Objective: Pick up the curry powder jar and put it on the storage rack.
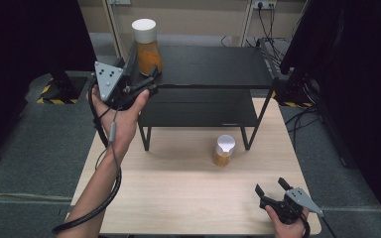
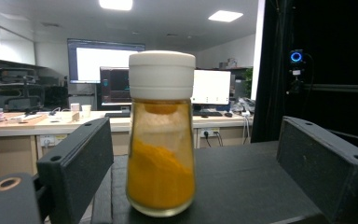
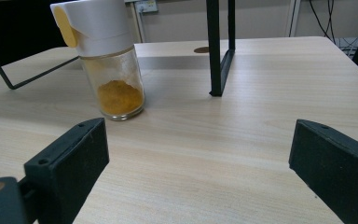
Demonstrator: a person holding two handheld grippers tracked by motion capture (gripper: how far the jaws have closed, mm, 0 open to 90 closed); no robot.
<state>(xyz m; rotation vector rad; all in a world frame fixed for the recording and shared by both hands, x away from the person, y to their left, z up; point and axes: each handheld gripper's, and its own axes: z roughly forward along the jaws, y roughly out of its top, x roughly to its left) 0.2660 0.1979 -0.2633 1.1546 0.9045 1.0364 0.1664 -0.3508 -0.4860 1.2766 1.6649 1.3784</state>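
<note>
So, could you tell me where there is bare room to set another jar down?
The black shelf's top is bare right of the tall jar. The table is free in front of the small jar, between the left forearm and right gripper. The shelf's left end is crowded by the left gripper.

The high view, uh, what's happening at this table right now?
A person holds a tool in each hand. The left tool is open at the top level of the black shelf, its jaws either side of a tall spice jar of orange powder without gripping it. The right tool, also open, sits low over the wooden table, pointing at a smaller jar standing there.
</note>
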